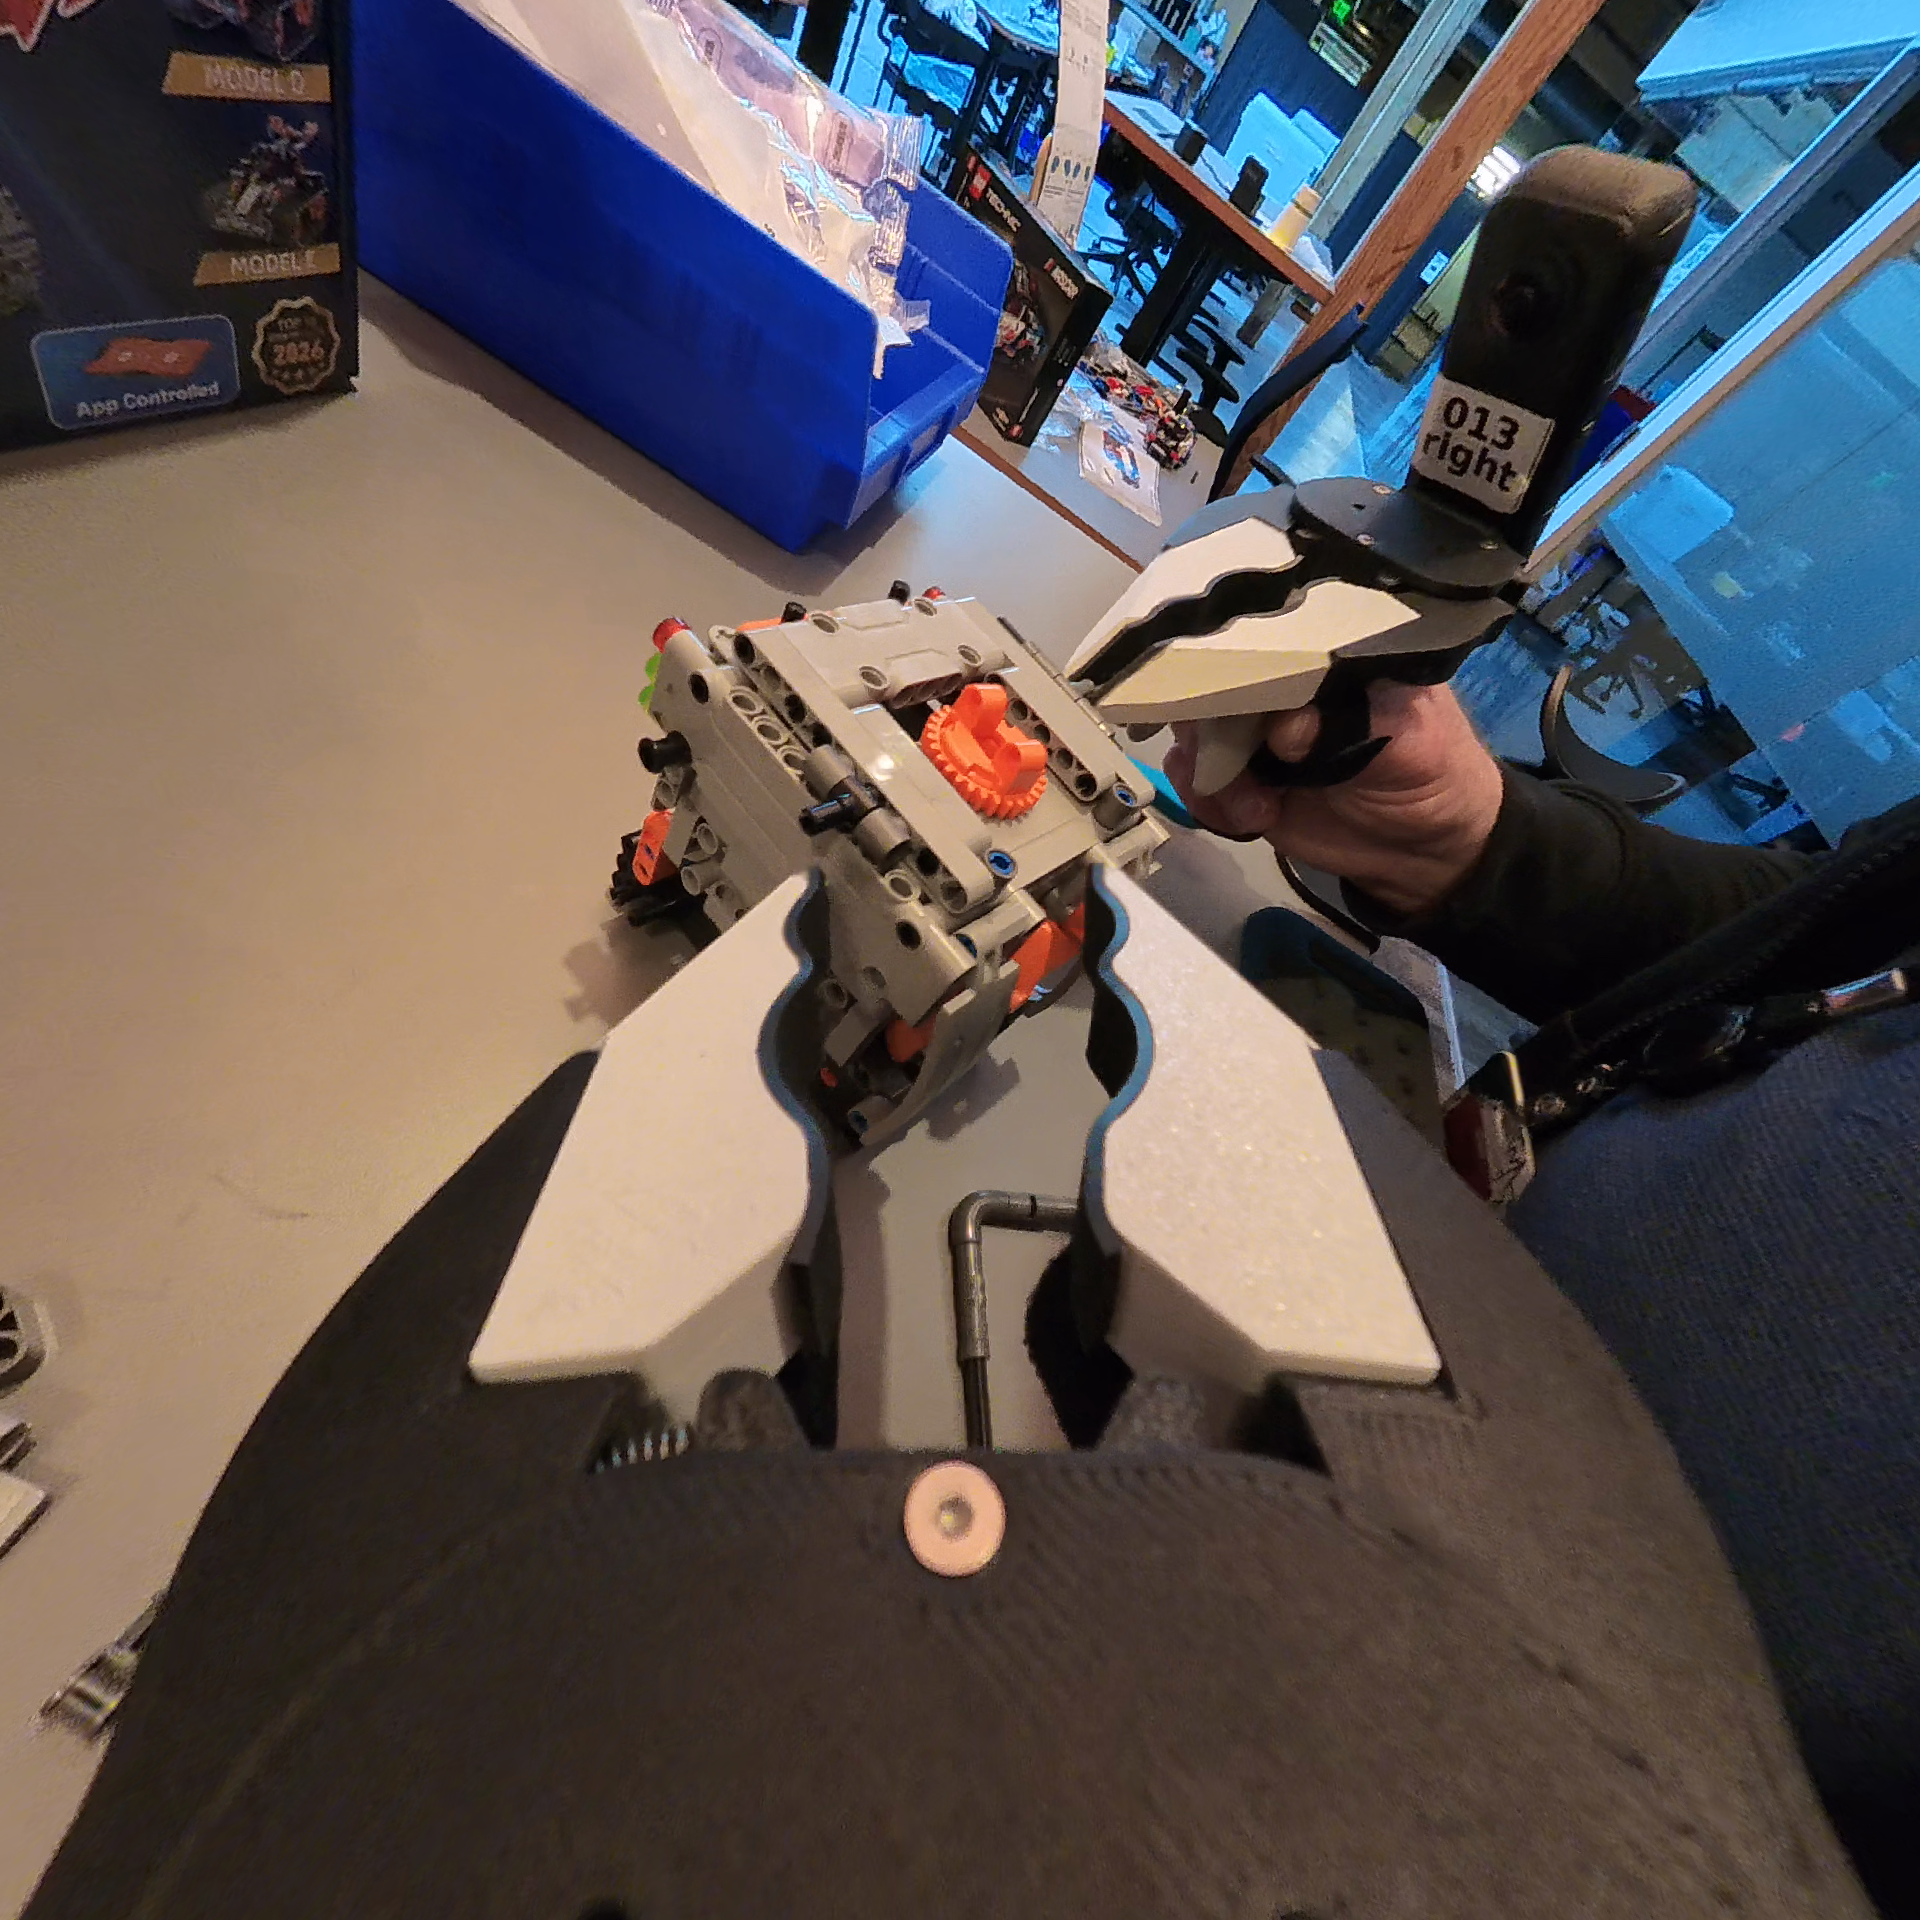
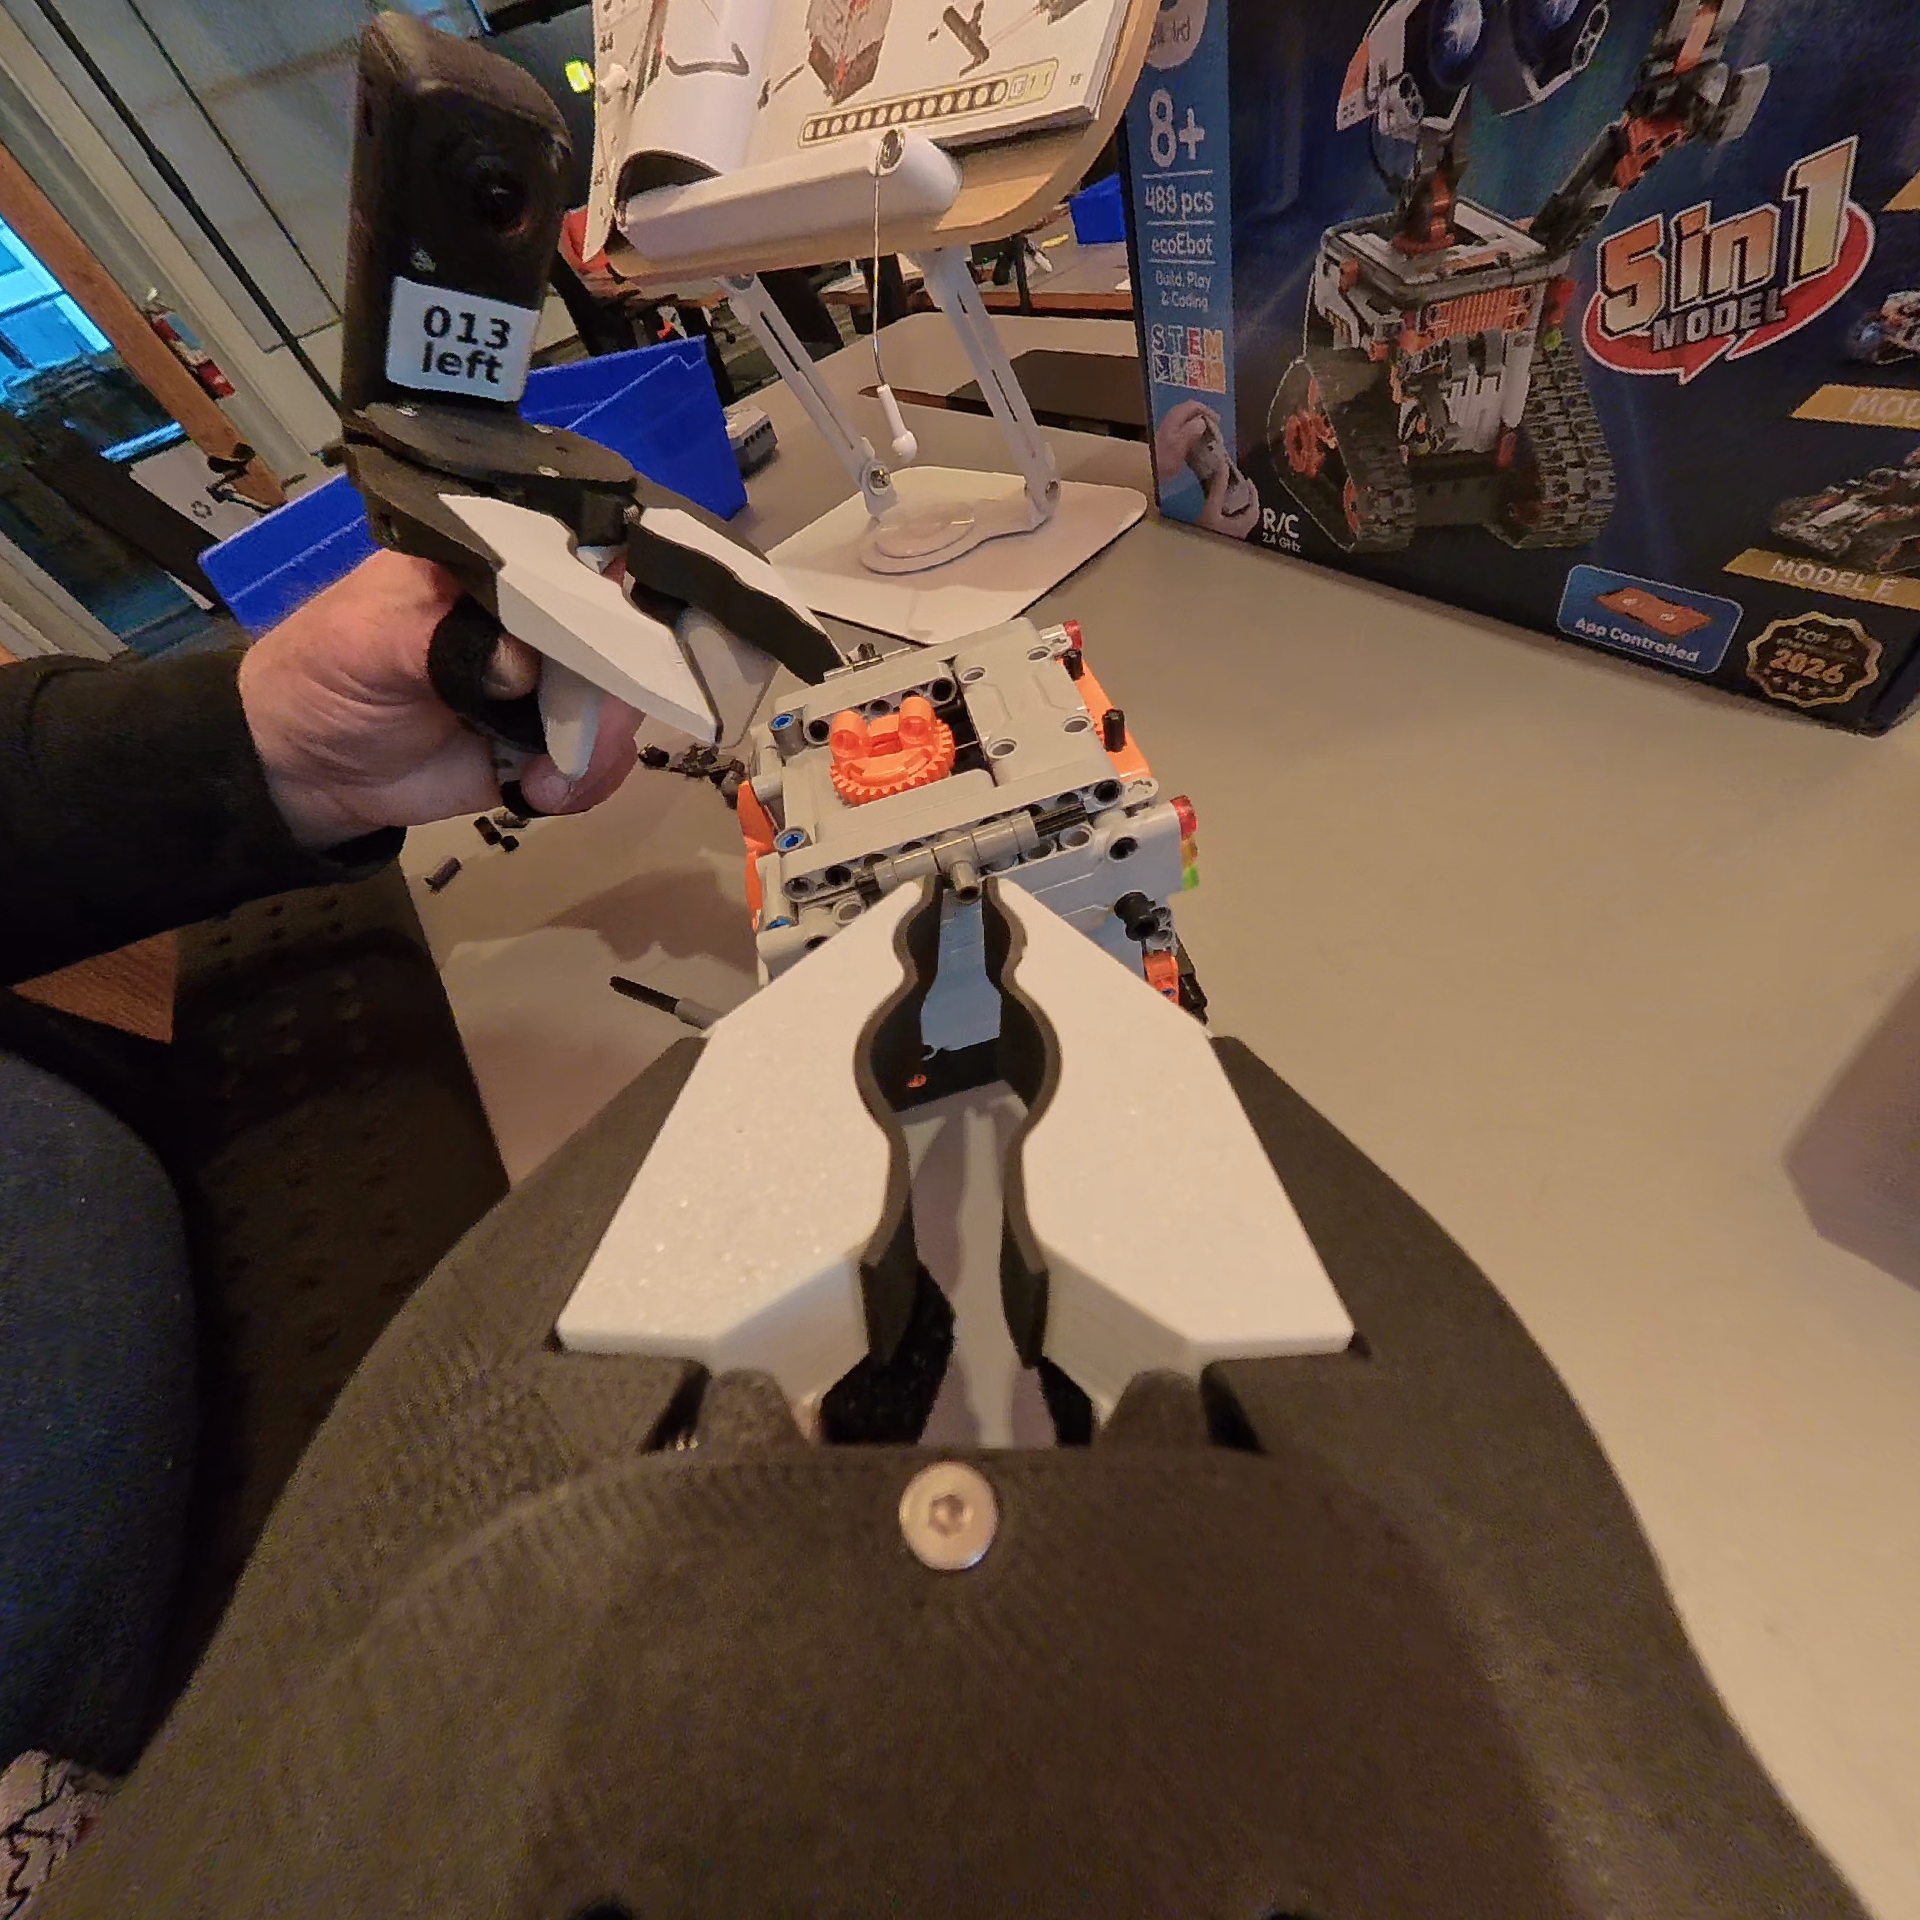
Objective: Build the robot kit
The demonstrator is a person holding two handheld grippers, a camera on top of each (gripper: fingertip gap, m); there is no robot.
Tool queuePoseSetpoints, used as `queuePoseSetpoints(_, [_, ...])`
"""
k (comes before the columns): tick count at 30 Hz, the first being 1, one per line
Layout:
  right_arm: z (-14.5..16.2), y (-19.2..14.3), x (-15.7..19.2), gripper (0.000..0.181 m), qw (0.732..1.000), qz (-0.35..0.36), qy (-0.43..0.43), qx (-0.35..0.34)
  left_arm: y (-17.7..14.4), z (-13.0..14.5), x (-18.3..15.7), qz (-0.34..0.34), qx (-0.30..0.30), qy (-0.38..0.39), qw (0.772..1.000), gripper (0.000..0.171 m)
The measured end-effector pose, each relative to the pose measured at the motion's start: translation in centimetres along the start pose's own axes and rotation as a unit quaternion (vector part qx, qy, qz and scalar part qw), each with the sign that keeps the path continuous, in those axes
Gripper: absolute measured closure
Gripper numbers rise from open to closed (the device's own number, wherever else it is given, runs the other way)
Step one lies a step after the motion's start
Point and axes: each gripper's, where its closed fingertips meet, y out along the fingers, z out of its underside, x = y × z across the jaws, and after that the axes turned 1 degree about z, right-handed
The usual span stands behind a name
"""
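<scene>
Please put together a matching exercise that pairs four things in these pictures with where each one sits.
Things:
1. orange gear
2. blue bin
3. bent grey rod
4. instruction booklet

Places:
A. propped on a white stand
B. lying on the table, between the fingers of the left gripper
C. holding clear bags
D. on top of the block model

Pairs: 1-D, 2-C, 3-B, 4-A
</scene>
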Motion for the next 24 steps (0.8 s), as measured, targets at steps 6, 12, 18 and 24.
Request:
queuePoseSetpoints(6, [0.0,0.0,-0.2,0.179,1.000,0.006,-0.001,0.004,0.1,0.3,-0.3,0.010,0.005,-0.006,1.000,0.127])
queuePoseSetpoints(12, [-0.1,-0.3,-1.1,0.178,1.000,0.015,0.006,0.003,0.4,0.6,-1.2,0.019,0.005,-0.017,1.000,0.128])
queuePoseSetpoints(18, [-0.2,-0.7,-1.5,0.177,1.000,0.005,0.025,-0.002,0.3,1.6,-2.3,0.042,0.024,-0.003,0.999,0.133])
queuePoseSetpoints(24, [-0.2,-0.8,-1.4,0.177,1.000,0.002,0.028,-0.005,-1.3,0.1,0.0,-0.007,0.010,0.011,1.000,0.138])
